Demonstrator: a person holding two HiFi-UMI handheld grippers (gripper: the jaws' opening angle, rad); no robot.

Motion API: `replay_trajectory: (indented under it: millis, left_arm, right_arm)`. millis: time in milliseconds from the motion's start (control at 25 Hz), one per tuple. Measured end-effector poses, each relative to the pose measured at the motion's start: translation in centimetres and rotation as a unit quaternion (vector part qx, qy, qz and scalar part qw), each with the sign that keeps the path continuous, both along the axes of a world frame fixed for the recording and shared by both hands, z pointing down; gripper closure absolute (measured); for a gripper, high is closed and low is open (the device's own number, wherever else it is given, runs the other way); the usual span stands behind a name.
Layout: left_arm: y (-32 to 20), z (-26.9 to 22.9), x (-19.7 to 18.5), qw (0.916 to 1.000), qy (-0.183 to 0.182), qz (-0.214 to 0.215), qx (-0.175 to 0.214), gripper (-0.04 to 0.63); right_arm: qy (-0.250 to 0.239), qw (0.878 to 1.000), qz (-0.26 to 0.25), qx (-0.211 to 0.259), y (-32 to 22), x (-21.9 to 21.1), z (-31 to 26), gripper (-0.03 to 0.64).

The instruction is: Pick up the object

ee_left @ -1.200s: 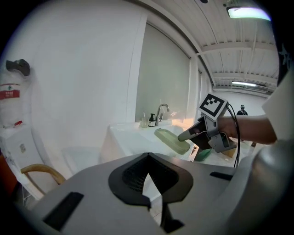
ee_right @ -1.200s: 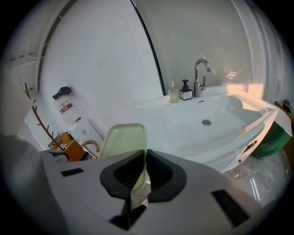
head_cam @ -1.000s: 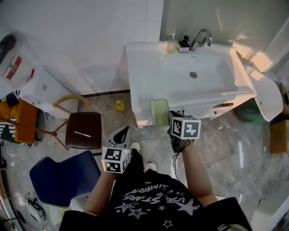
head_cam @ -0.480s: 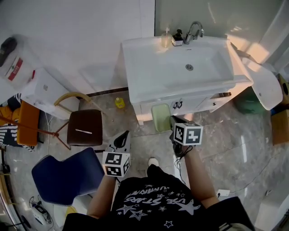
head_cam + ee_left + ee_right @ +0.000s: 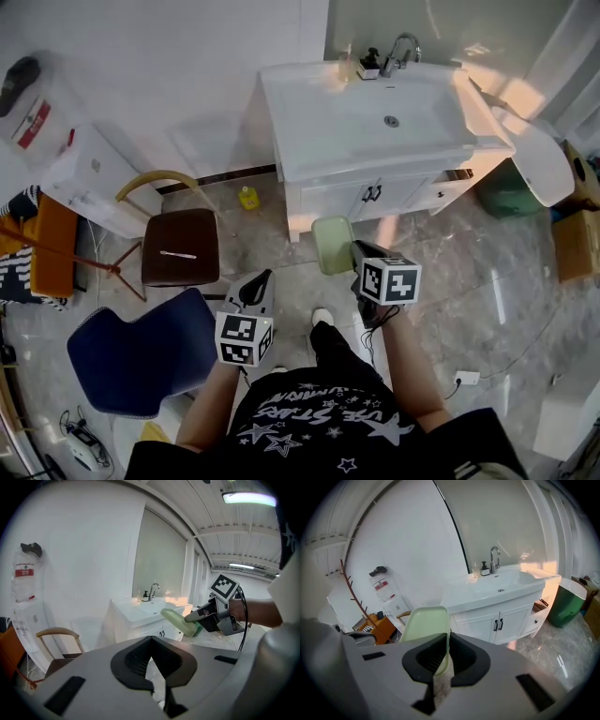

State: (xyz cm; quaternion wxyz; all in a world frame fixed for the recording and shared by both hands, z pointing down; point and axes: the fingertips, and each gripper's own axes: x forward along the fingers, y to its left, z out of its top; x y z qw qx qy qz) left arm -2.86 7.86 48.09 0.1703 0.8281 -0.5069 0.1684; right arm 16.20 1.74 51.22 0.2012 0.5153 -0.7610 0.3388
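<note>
The object is a pale green, flat rectangular tray (image 5: 332, 244) with rounded corners. My right gripper (image 5: 355, 251) is shut on its near edge and holds it in the air over the marble floor, in front of the white vanity (image 5: 281, 112). In the right gripper view the tray (image 5: 423, 629) stands up between the jaws, which pinch its rim. The left gripper view shows the tray (image 5: 180, 622) sticking out leftward from the right gripper (image 5: 198, 617). My left gripper (image 5: 260, 280) hangs lower left of the tray, shut with nothing in it, apart from everything.
A brown-seated wooden chair (image 5: 176, 258) and a blue chair (image 5: 141, 356) stand at the left. A small yellow bottle (image 5: 247, 198) sits by the vanity's foot. A green bin (image 5: 506, 197) is at the right, and a faucet (image 5: 401, 52) with bottles at the sink's back.
Both grippers have drawn back from the vanity together, the right one still carrying the green tray. The sink now lies farther up in the head view.
</note>
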Motion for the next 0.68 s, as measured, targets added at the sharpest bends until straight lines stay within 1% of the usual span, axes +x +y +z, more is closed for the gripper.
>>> replay_trajectory:
  millis: [280, 440, 680]
  left_arm:
    - [6.2, -0.5, -2.7, 0.9999, 0.006, 0.016, 0.001, 0.580]
    - [9.6, -0.9, -3.7, 0.9995, 0.006, 0.030, 0.006, 0.580]
    - [13.8, -1.5, -5.6, 0.9990, 0.012, 0.041, 0.015, 0.580]
  right_arm:
    - [-0.008, 0.999, 0.034, 0.005, 6.9, -1.8, -0.3, 0.589]
    - [-0.007, 0.999, 0.051, 0.007, 10.9, -2.5, -0.6, 0.589]
    - [-0.007, 0.997, 0.070, 0.017, 15.8, -3.8, -1.3, 0.589]
